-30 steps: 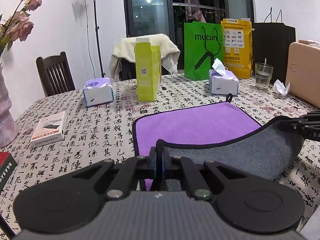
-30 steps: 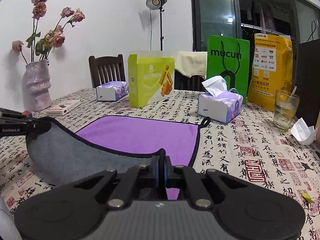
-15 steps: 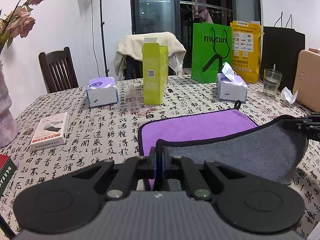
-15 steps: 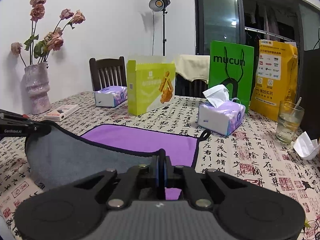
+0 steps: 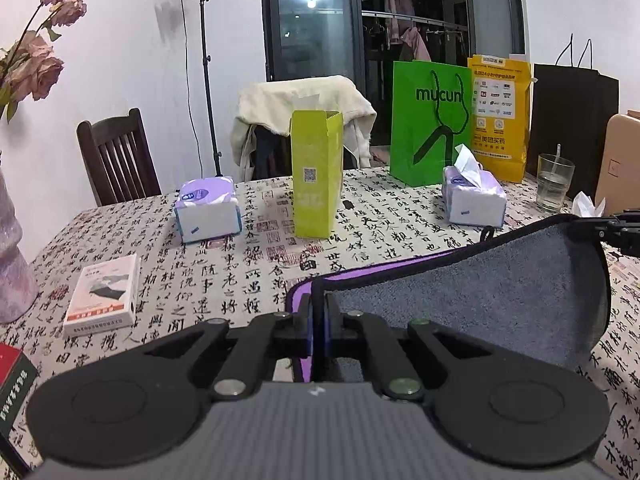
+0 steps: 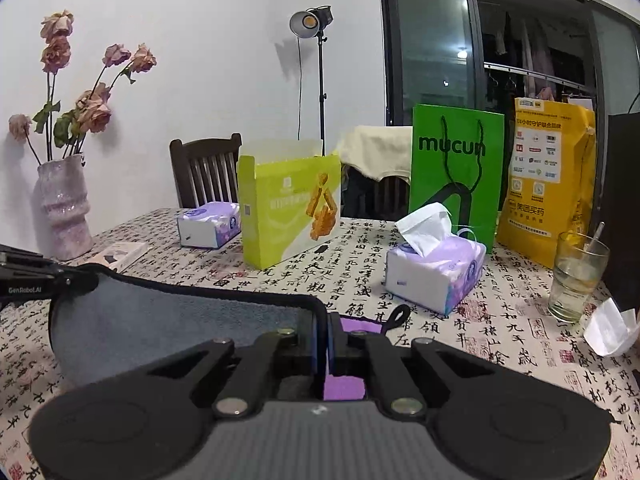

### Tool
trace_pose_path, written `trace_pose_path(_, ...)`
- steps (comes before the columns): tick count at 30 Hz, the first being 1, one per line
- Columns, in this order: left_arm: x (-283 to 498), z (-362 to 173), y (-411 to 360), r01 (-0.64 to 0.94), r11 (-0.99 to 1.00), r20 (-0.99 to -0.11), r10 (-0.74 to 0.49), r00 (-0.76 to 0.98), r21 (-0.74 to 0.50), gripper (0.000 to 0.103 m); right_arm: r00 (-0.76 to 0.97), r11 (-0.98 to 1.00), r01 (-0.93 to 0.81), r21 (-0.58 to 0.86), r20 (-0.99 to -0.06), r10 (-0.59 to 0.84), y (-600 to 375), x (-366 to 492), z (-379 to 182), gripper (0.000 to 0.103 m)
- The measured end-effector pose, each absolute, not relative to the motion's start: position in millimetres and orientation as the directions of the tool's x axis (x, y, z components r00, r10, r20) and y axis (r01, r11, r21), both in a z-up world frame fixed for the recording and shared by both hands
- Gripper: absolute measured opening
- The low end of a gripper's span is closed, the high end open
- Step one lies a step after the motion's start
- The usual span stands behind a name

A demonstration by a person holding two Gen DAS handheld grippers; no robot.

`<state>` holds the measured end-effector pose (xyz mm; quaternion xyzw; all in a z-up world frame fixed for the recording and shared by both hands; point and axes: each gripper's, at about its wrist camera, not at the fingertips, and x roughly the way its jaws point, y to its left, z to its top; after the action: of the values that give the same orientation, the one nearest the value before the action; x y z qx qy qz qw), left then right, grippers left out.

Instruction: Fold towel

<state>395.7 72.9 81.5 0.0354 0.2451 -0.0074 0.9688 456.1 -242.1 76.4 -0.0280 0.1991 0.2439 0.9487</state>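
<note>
The towel [image 5: 480, 300] hangs lifted by its near edge, grey underside facing us, purple far half flat on the surface [image 5: 224, 280] ahead; left tool [image 5: 318, 320] and right tool [image 6: 324, 332] each pinch a near corner, so the fold runs forward.

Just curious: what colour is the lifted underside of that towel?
Grey, edged in black; the towel's top face is purple. The left wrist view shows it best.

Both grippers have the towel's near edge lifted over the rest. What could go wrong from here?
1. The towel is pinched only at its corners by the left gripper and right gripper; either corner might slip.
2. Carrying the fold farther could brush the tissue pack or glass.
</note>
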Motion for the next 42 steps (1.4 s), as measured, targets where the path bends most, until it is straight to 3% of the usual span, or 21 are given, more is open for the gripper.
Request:
trace_pose_path(29, 468, 80, 77, 0.011, 0.999, -0.521, 0.018, 0.853, 0.051, 0.006, 0.757, 0.881, -0.450, 0.148, -0.461, 0.464, -242, 526, 72, 0.005)
trace_pose_path(42, 531, 52, 89, 0.004, 1.000, -0.626, 0.002, 0.780, 0.007, 0.006, 0.707, 0.886, -0.402, 0.232, -0.537, 0.461, -238, 583, 50, 0.005)
